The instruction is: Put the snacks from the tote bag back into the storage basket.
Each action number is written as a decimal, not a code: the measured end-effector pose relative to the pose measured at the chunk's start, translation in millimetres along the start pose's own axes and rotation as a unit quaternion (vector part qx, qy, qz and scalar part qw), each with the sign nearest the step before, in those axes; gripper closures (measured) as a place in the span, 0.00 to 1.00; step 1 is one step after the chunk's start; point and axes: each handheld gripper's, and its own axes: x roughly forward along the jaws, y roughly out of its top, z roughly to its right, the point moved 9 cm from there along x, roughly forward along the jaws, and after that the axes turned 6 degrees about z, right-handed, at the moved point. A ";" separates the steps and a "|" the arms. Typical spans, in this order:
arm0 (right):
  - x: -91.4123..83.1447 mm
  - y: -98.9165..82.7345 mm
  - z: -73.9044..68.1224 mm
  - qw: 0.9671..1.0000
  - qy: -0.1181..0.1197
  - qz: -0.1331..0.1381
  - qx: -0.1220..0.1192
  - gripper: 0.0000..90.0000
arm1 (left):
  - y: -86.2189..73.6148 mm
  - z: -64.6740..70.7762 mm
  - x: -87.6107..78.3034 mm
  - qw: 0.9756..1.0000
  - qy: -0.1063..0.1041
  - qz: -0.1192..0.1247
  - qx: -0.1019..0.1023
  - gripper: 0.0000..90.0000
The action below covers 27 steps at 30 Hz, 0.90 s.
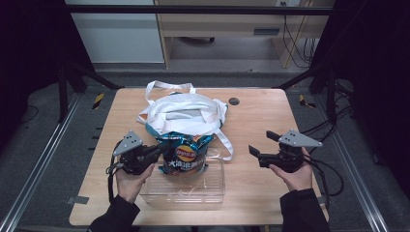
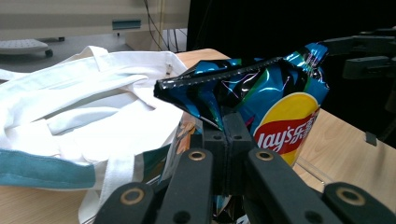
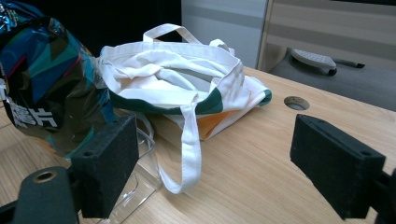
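A blue Lay's chip bag (image 1: 186, 153) stands upright over a clear plastic box (image 1: 212, 186) near the table's front. My left gripper (image 1: 157, 152) is shut on the bag's left edge; in the left gripper view its jaws pinch the crimped seam of the chip bag (image 2: 280, 107). A white tote bag (image 1: 186, 112) with teal trim lies open just behind the chips, its mouth facing up. My right gripper (image 1: 261, 145) hovers open to the right of the box, nothing between its pads (image 3: 107, 163). The tote bag (image 3: 177, 79) and chip bag (image 3: 46, 88) lie ahead of it.
A tote strap (image 1: 226, 142) trails down the table beside the box. A round cable hole (image 1: 234, 101) sits in the wooden table (image 1: 261, 116) at the back right. Bare wood lies right of the tote. Cables hang off the right side.
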 end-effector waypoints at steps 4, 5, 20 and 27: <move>0.4 -0.5 0.0 1.000 0.000 0.000 0.000 0.17 | -1.9 -6.5 2.8 1.000 0.012 -0.001 -0.001 0.96; 0.5 -0.6 -0.1 1.000 0.000 -0.001 0.001 0.17 | -2.6 -9.2 3.9 1.000 0.022 -0.001 0.000 0.94; 1.3 -1.4 -0.6 1.000 0.001 -0.003 0.002 0.17 | -7.8 -24.9 11.7 0.999 0.040 -0.006 -0.005 0.73; 1.1 -1.3 -0.5 1.000 0.001 -0.002 0.002 0.17 | -5.5 -25.1 11.3 0.999 0.048 -0.001 0.012 0.51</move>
